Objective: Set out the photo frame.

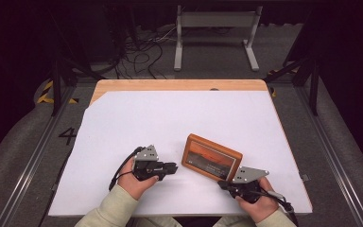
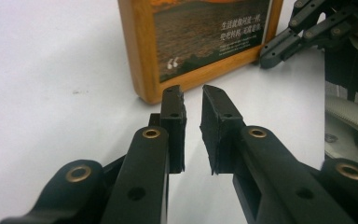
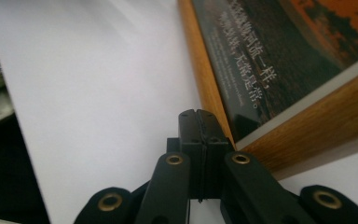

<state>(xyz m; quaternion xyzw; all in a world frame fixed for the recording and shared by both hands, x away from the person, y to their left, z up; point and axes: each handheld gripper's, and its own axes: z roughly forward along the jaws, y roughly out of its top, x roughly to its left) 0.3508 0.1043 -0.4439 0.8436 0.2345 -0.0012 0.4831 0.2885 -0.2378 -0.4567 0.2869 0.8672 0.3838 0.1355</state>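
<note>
In the right gripper view, the right gripper (image 3: 198, 114) has its 2 black jaws pressed flat together with nothing between them. Their tips sit at the near corner of the wooden picture frame (image 3: 307, 135), just beside its long edge; whether they touch the wood cannot be told. In the high view the right gripper (image 1: 223, 184) lies low over the table, its tips at the frame's near right corner, with the person's right hand (image 1: 260, 205) behind it.

In the left gripper view, the left gripper (image 2: 193, 93) shows a narrow gap between its 2 jaws, and nothing sits in that gap. The jaws point at the frame's near corner and stop just short of it. In the high view the left gripper (image 1: 172, 166) rests near the frame's left short end, held by the left hand (image 1: 137, 182).

The frame (image 1: 211, 157) lies flat on the white sheet (image 1: 170, 113) that covers the wooden table (image 1: 179, 85), turned at an angle, in the sheet's near right part between the 2 grippers. It holds a dark orange picture with white lettering.
</note>
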